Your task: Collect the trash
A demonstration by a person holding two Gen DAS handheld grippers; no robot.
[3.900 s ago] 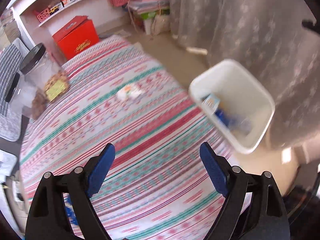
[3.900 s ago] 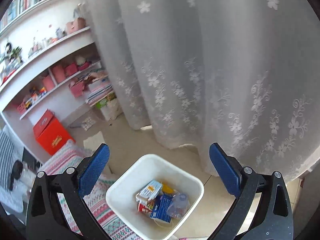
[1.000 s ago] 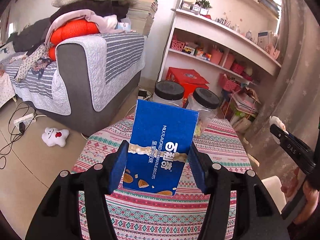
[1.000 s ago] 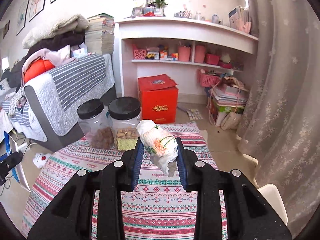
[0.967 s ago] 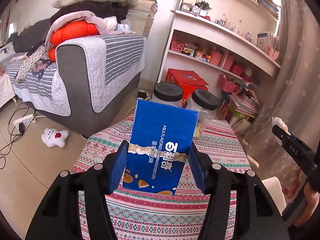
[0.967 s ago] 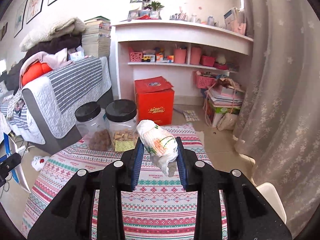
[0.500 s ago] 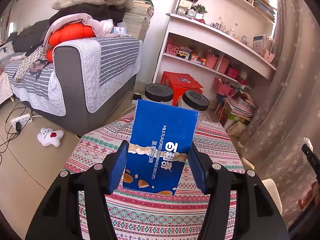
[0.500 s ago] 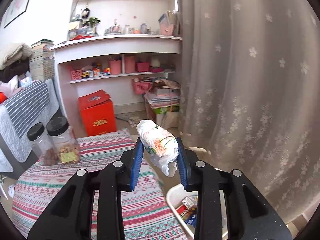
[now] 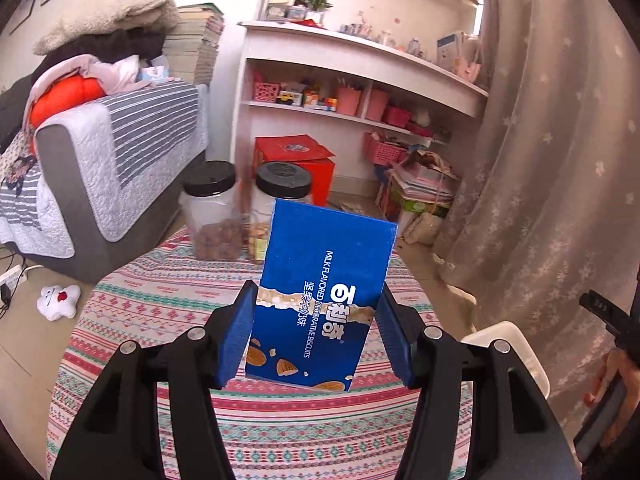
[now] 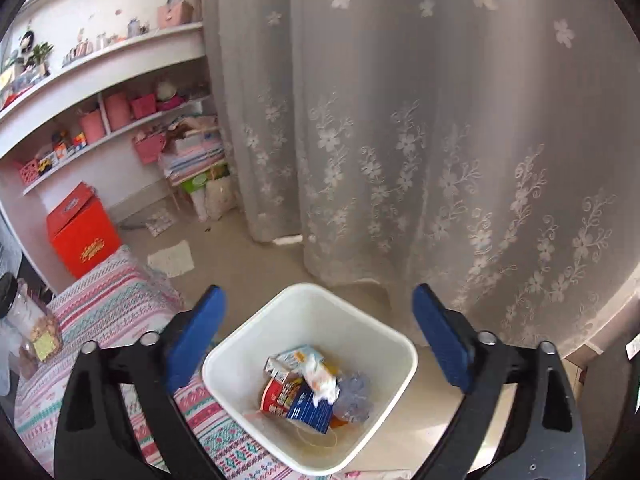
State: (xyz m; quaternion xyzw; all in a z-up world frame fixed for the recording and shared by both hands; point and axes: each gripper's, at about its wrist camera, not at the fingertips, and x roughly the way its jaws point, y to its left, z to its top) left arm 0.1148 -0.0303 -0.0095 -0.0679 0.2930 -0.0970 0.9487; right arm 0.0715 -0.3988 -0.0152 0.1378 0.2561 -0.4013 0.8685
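My left gripper (image 9: 318, 334) is shut on a blue biscuit box (image 9: 324, 296), held upright above the striped tablecloth (image 9: 160, 304). My right gripper (image 10: 320, 338) hangs over the white trash bin (image 10: 236, 354) with its jaws opening wide and nothing between them. The crumpled white wrapper (image 10: 320, 378) lies inside the bin on top of several cartons and packets. In the left wrist view the bin's rim (image 9: 500, 330) shows past the table's right edge, with part of the right gripper and a hand (image 9: 612, 368) beside it.
Two black-lidded jars (image 9: 244, 208) stand at the table's far edge. A red box (image 9: 296, 160), white shelves (image 9: 360, 80) and a grey sofa (image 9: 112, 152) lie behind. A flowered curtain (image 10: 440, 140) hangs close behind the bin. The jars (image 10: 32, 328) sit at the right wrist view's left.
My right gripper swung right from over the table to above the bin, opened, and the white wrapper dropped into the bin. The left gripper shifted right with the blue box still held.
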